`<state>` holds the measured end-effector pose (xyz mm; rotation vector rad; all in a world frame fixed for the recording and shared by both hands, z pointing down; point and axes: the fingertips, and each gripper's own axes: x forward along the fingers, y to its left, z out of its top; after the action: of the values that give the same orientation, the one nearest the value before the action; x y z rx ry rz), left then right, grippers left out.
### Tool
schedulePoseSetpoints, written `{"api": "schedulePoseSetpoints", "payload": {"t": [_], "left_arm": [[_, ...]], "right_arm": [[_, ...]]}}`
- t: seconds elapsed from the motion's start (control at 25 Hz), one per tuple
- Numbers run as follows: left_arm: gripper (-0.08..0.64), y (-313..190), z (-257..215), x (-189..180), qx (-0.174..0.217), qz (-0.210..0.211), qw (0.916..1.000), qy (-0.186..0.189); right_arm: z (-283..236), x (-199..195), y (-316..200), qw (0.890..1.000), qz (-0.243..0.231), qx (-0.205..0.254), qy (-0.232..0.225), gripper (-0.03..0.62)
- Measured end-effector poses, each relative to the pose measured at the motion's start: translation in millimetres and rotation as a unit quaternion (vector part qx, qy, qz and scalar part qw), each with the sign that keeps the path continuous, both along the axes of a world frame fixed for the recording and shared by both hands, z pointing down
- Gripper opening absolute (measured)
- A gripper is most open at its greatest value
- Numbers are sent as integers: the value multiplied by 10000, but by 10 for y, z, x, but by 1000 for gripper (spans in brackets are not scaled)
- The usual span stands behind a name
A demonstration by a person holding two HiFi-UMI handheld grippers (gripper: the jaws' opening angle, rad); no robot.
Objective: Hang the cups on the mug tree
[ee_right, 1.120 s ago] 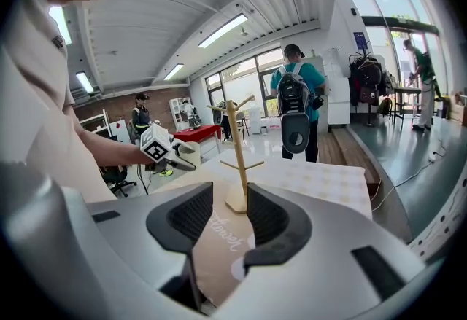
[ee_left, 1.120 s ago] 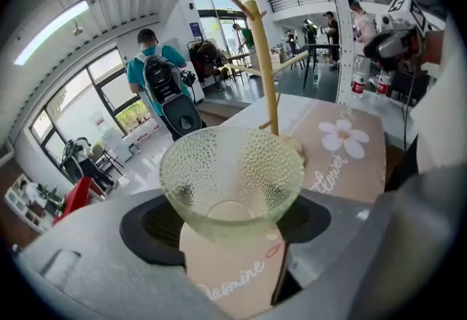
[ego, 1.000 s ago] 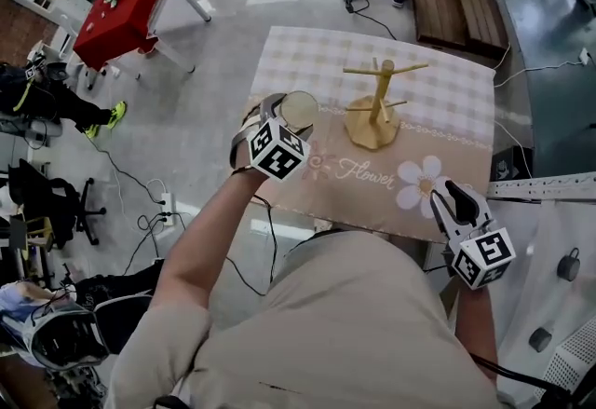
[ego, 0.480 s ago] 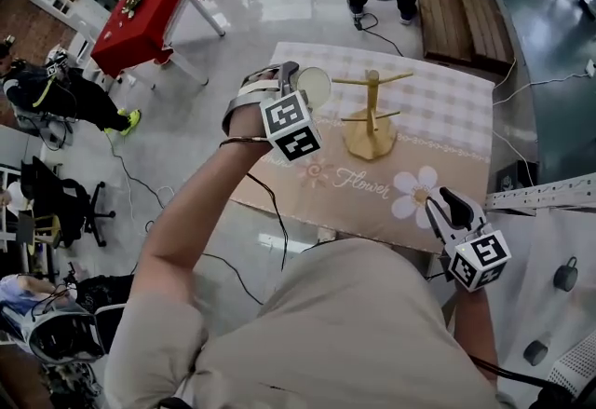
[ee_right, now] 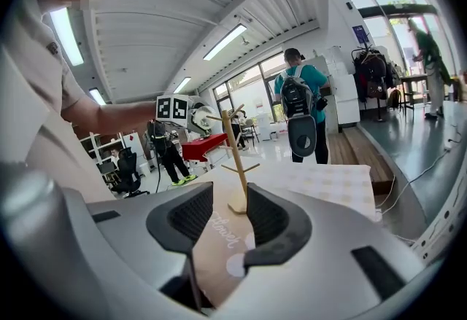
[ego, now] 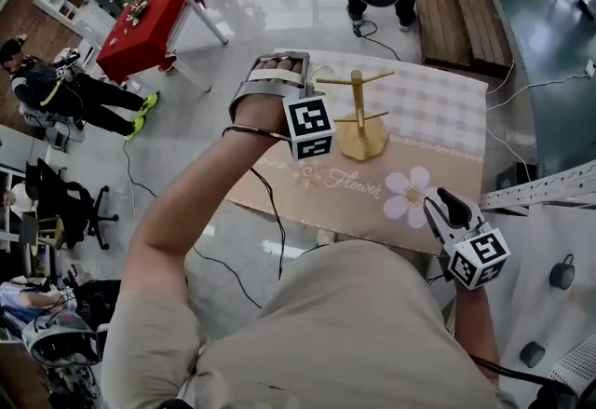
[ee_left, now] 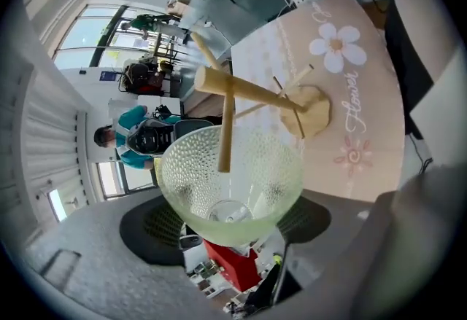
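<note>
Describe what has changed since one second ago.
The left hand-held gripper, shut on the pale green dimpled glass cup, rose from the left edge of the beige-clothed table toward the wooden mug tree and rolled. The open, empty right hand-held gripper hardly moved; the mug tree stayed put.

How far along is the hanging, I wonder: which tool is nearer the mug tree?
Left. The left tool, holding the glass cup, is up beside the mug tree at its top pegs; the right tool sits open at the near table corner.

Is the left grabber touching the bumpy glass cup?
Touching. The left gripper view shows the left gripper with both pads pressed against the glass cup at its sides.
</note>
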<state>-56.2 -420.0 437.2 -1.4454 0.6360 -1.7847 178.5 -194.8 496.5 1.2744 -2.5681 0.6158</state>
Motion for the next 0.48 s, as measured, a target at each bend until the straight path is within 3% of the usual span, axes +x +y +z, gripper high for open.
{"api": "schedulePoseSetpoints", "payload": {"t": [0.24,0.48], "left_arm": [[367,18,62,81,296,251,9936,-1059],[367,36,152,164,446,348,9867,-1525]], "right_arm": [[-3,92,10,9999,9,12,-102,152],[34,153,26,9999,18,7,-166,152]]}}
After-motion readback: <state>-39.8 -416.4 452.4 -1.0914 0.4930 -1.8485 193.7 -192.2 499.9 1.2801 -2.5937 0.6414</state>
